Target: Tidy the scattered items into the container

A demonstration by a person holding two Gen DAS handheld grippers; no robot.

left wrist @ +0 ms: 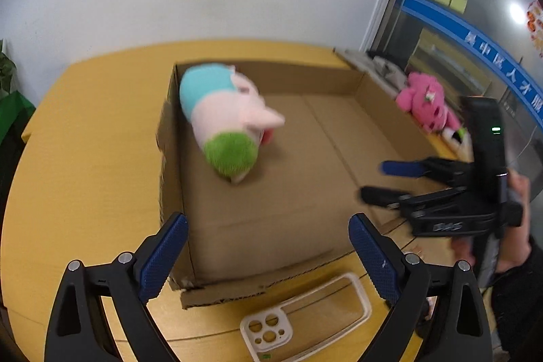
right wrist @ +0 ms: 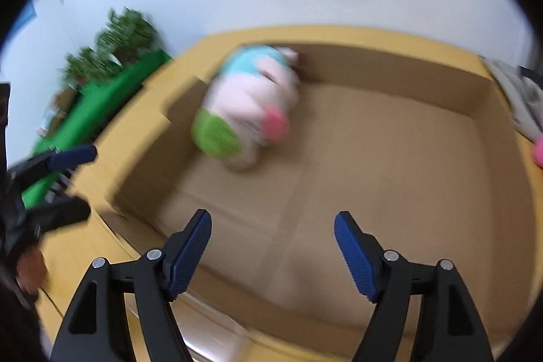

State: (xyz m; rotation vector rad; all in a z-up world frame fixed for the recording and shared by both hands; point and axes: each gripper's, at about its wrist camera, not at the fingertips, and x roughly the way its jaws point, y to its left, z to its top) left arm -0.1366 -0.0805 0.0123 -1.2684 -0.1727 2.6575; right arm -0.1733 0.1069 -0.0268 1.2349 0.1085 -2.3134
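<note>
A shallow cardboard box stands open on the yellow table. A pastel plush toy, blue, pink and green, lies blurred inside its left part. My left gripper is open and empty above the box's near edge. My right gripper is open and empty over the box; it also shows in the left wrist view. A white phone case lies on the table in front of the box. A pink plush toy sits right of the box.
The yellow table ends at a white wall. A green plant and green object stand at the far left. Grey items lie beyond the box at the right, before a glass door.
</note>
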